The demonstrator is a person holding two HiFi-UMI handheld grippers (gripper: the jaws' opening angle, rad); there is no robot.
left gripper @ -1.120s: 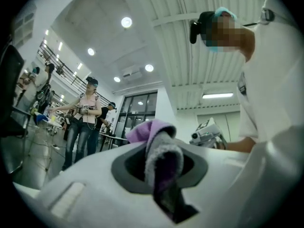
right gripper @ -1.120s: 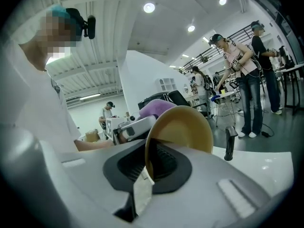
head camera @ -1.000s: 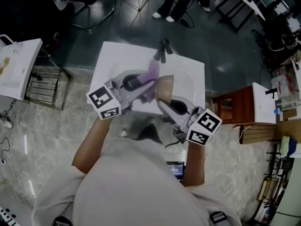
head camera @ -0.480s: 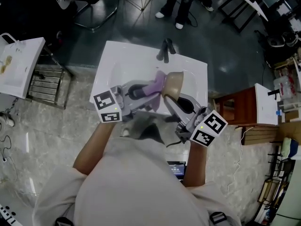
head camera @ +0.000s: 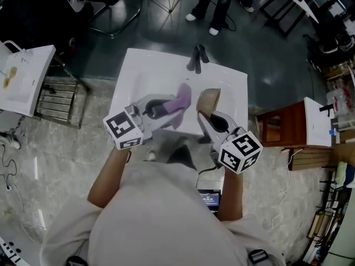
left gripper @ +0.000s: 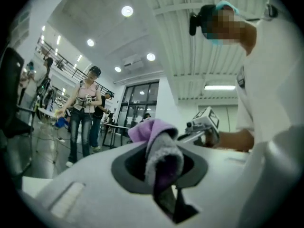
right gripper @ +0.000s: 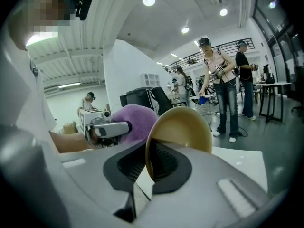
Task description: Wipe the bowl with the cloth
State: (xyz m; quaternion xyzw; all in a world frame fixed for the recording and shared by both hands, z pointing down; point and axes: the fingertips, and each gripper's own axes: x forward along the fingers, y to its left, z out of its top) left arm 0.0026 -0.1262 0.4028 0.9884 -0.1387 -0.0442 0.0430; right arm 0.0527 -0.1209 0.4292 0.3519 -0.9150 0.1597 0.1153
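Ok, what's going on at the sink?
A person works over a white sink. The left gripper is shut on a purple cloth; the right gripper grips a tan bowl by its rim, tipped on edge. Cloth and bowl hang side by side above the basin, a narrow gap between them.

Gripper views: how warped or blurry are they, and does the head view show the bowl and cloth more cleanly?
Left gripper view: strong fisheye, dark corners, the purple cloth soft so near the lens. Right gripper view: same warp, the tan bowl fairly sharp, ceiling lamps blown out. Head view: evenly lit, both small but clear over the white washbasin.
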